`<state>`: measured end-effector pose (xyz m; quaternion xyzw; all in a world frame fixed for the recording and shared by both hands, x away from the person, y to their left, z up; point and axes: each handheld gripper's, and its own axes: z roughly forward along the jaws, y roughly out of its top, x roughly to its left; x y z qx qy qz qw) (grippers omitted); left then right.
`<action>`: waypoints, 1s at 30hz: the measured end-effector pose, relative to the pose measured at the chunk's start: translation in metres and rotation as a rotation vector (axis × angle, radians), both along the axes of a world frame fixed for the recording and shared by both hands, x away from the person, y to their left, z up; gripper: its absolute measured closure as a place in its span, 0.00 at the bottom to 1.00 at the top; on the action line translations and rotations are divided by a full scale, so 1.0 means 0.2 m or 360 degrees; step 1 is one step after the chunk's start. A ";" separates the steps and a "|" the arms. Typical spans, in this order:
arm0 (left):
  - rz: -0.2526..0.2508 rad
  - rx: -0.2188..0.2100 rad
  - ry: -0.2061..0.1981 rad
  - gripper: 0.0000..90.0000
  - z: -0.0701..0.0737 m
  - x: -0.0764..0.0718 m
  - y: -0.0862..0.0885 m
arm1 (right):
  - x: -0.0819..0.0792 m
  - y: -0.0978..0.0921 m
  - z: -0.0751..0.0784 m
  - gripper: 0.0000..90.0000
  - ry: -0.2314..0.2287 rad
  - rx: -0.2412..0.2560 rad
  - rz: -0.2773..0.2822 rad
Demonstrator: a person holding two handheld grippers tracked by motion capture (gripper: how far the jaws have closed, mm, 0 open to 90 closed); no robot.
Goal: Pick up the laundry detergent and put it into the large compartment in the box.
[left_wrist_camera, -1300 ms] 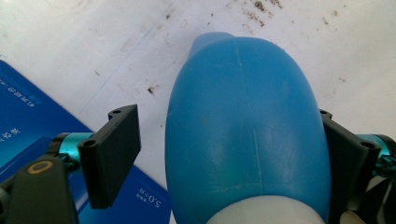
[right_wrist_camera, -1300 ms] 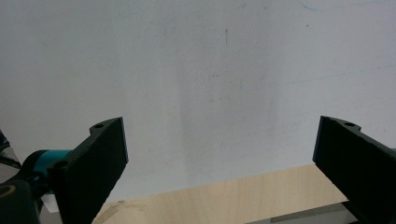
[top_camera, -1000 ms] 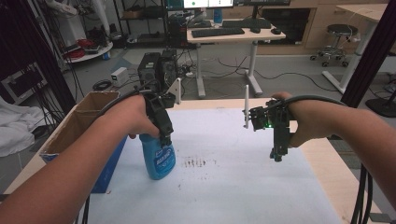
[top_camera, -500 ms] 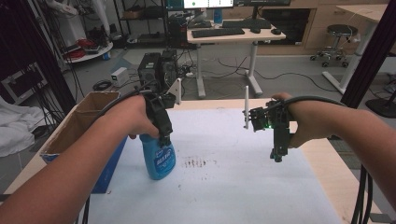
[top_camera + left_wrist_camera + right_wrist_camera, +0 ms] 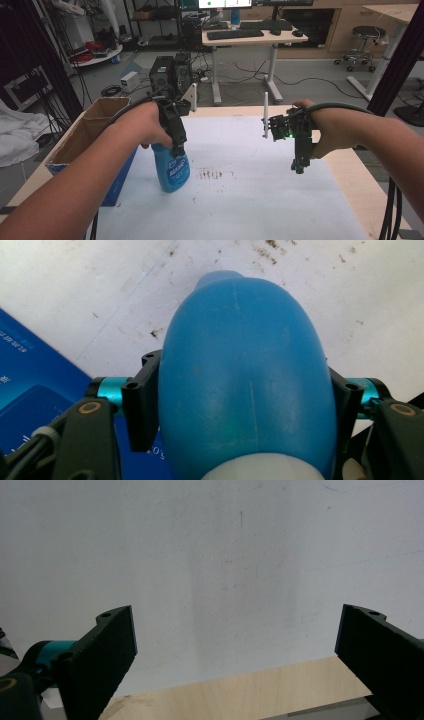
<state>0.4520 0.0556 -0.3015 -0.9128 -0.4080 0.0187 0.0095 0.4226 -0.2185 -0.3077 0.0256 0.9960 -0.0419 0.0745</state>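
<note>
desk (image 5: 240,36) behind (stool (image 5: 368,33) right)

Glossy smooth plastic bottle (image 5: 247,375); matt white sheet (image 5: 260,195).

The high view looks forward and down over my white mat (image 5: 260,200) from my side. My left gripper view stares straight down, close on the blue bottle (image 5: 247,385). My right gripper view faces the mat's edge nearby. All 3 share that mat.
</note>
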 end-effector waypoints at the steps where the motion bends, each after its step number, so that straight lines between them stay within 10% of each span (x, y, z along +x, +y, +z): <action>1: -0.0009 0.0009 0.0004 0.38 0.00 0.00 0.00 | 0.00 0.00 0.00 0.02 0.0002 0.0000 -0.0002; 18: -0.0051 0.0056 -0.0010 0.42 0.02 -0.02 -0.02 | -0.01 0.01 -0.01 0.02 0.0013 0.0012 -0.0019; 30: -0.0064 0.0039 -0.0015 0.42 0.29 -0.05 0.04 | -0.01 0.00 0.00 0.02 0.0012 0.0016 -0.0020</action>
